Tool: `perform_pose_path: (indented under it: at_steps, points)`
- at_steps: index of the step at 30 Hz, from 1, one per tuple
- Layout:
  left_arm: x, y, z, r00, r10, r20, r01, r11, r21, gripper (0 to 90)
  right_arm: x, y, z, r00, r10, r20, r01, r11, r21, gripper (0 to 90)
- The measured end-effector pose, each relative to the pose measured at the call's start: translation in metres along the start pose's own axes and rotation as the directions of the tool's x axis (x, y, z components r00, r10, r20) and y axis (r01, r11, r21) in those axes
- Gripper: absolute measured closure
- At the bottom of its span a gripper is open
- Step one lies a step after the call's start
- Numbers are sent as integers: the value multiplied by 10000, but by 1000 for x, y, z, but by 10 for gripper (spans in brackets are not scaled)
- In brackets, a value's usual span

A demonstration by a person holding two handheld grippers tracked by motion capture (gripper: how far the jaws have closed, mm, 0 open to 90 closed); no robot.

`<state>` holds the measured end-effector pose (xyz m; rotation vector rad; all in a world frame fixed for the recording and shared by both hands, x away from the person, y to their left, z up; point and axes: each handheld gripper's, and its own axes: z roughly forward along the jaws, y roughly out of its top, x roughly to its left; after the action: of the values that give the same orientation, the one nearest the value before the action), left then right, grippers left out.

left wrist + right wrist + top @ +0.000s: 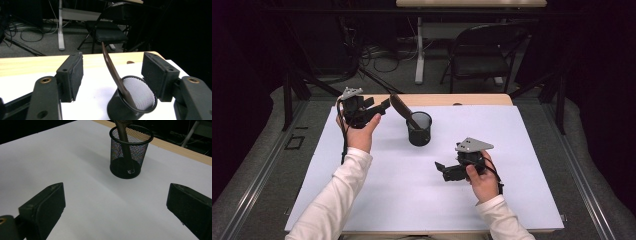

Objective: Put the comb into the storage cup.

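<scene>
Dark room with cables on the floor and a folding chair [477,52] beyond the far edge; a wooden table [472,99] carries a white sheet [522,165]. Left gripper [384,105]: jaws spread wide, nothing between the pads [75,75], which sit just left of the spatula. The brown spatula [400,106] stands in the black mesh cup [419,129], blade end up, leaning toward the left gripper, handle down inside the cup. The cup is upright near the middle of the sheet. Right gripper [441,169]: jaws also wide, empty, held low over the sheet, near the cup on the person's side and to its right, pointing toward it.

Risk, as a judgement: the spatula leans on the rim, so a sideways nudge from the left pads could lever the light cup over or slide it on the smooth sheet. A grip on the thin blade edge could slip.

Count: one cup, one spatula, two grippers, one chair.
</scene>
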<state>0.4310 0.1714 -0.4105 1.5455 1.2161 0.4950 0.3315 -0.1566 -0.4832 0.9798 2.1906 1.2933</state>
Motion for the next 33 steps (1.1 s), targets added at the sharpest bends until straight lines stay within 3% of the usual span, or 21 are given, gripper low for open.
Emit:
perform_pose_path:
  at_steps: [3,10,16,23,28,33]
  points:
    - [0,-2,-4,9997,236,40,-236,9997,-28,321,0,0,0,10000,-2,10,2,10000,5,21]
    - [1,-3,-9,9995,144,275,-151,9996,254,228,0,0,0,10000,-27,11,27,10000,24,21]
    - [-3,-4,-15,9982,341,486,-364,9982,472,162,0,0,0,10000,21,22,-21,10000,15,21]
    - [-7,-5,-27,9957,498,776,-528,9979,374,160,0,0,-1,10000,27,15,-27,10000,-17,21]
    - [-10,-7,-34,9912,776,1076,-822,9958,396,160,0,0,-1,10000,10,9,-10,10000,-12,21]
    - [-14,-8,-39,9817,1270,1420,-1352,9896,496,160,0,0,-1,10000,37,2,-37,10000,-17,21]
